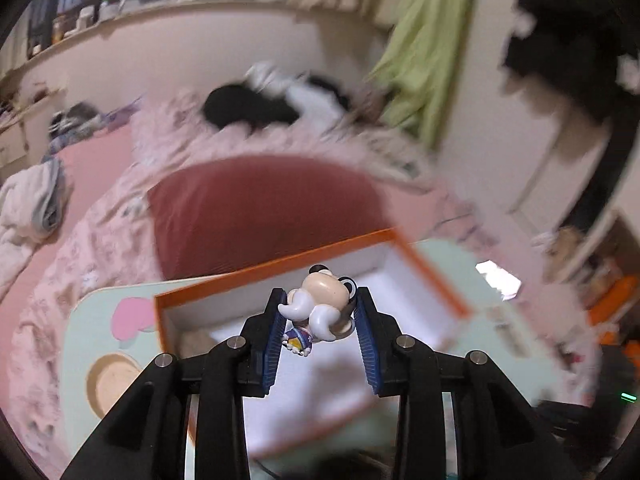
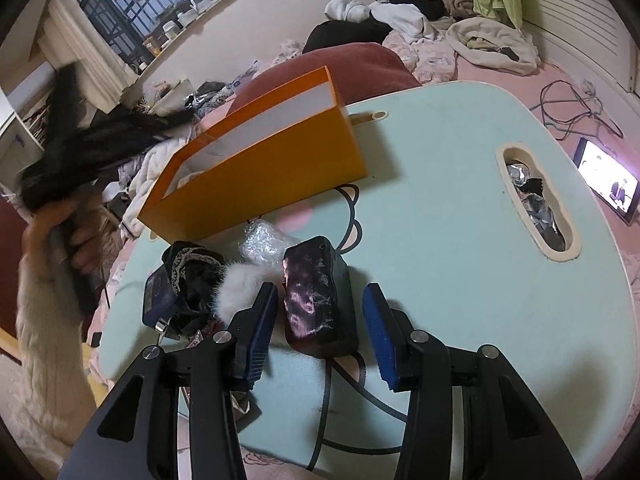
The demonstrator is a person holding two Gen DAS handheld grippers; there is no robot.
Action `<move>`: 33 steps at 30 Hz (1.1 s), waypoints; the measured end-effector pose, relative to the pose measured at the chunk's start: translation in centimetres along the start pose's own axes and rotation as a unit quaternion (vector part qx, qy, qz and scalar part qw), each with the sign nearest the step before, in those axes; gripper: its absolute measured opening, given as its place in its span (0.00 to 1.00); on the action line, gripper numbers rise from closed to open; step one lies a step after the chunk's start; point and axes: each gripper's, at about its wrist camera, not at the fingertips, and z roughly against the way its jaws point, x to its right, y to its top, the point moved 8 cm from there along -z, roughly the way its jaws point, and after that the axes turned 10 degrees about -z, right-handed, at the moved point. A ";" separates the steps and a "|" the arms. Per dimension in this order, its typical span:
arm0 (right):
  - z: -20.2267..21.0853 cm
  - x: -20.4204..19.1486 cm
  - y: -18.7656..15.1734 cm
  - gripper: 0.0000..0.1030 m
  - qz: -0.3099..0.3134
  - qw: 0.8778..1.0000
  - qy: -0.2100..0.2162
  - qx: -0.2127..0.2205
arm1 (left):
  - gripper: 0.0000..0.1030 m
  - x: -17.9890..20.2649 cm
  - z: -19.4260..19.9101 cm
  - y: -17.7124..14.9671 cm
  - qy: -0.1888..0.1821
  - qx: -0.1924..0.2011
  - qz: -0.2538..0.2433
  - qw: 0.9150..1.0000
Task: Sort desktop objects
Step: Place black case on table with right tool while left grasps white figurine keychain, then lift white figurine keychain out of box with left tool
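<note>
Hanging between your left gripper's (image 1: 318, 312) fingers, the small figurine (image 1: 320, 308) sits clamped at the tips, pale head up, little body dangling below. It is right over the open orange box (image 1: 316, 256); the white floor of the box shows beneath and beyond it, so the drop looks like straight down, no reach needed. Check you're clear of the near wall first, the view is blurred.

On the other side, the dark purple block (image 2: 314, 296) lies flat on the pale-green tabletop (image 2: 440, 208), just ahead of your right gripper (image 2: 320, 304). Its long axis runs roughly along your pointing line, so the fingers straddle its short width. They are spread, one either side of the block's near end, not pressing on it as far as I can tell. Nothing is held there.

White fluffy pom-pom (image 2: 240, 288) touches the inner finger on the block's left; dark lace cloth (image 2: 192, 280) and crinkled plastic wrap (image 2: 262, 240) lie beyond. Box stands farther back, well apart from the block. Right hand is clearly nearer the block.
</note>
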 end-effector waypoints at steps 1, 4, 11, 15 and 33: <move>0.0 0.0 0.0 0.44 0.000 1.000 0.000 0.000 | 0.31 1.2 1.1 -0.3 -0.019 0.008 0.002 1.000; 0.0 0.0 -0.1 0.44 -0.003 1.000 0.002 0.000 | 0.32 4.1 1.9 -2.5 -0.041 -0.004 0.003 0.999; 0.1 0.0 -0.3 0.44 0.000 1.000 0.001 0.000 | 0.42 5.6 -0.3 -7.8 -0.050 -0.021 0.037 0.998; 0.1 -0.3 -0.1 0.44 0.004 1.000 0.003 0.004 | 0.67 3.7 2.1 -8.5 -0.025 0.036 0.063 0.997; -10.7 -6.9 11.1 0.44 0.119 0.984 -0.116 -0.058 | 0.83 -2.4 5.8 -18.9 0.097 -0.024 0.092 0.991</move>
